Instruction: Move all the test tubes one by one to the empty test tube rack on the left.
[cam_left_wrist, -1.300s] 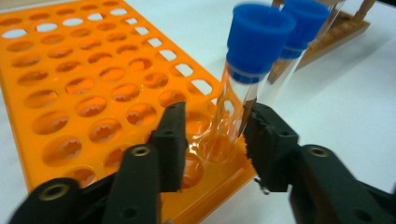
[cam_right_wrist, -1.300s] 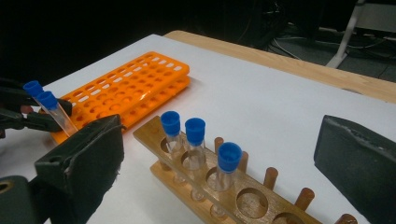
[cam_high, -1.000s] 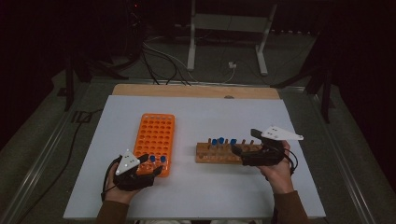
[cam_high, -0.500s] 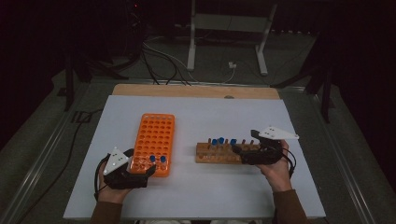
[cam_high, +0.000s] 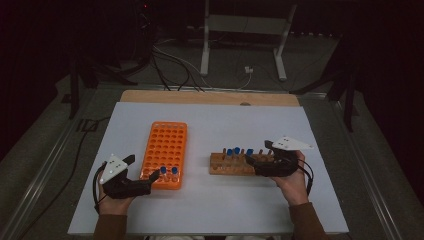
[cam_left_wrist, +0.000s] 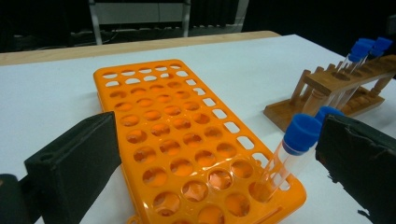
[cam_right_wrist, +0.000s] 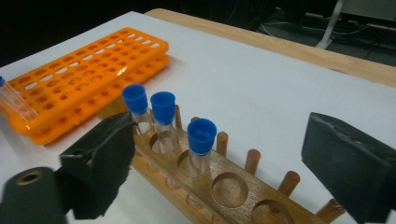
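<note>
An orange tube rack (cam_high: 165, 150) lies left of centre with two blue-capped tubes (cam_high: 168, 171) standing in its near row. My left gripper (cam_high: 156, 176) sits at that near end, open; its jaws have just opened, and one tube (cam_left_wrist: 292, 154) stands free close to the right jaw. A wooden rack (cam_high: 231, 169) at the right holds three blue-capped tubes (cam_high: 236, 151). My right gripper (cam_high: 253, 161) is at its right end, open, jaws just closing a little. In the right gripper view a tube (cam_right_wrist: 201, 140) stands between the jaws, untouched.
The white table top (cam_high: 220, 125) ends in a wooden strip (cam_high: 210, 97) at the back. Several holes of the wooden rack (cam_right_wrist: 231, 189) stand empty near my right gripper. Cables and a metal stand (cam_high: 240, 45) lie on the floor beyond.
My left gripper has drawn back to the left from the orange rack, leaving the tubes standing in it. The right hand has barely shifted.
</note>
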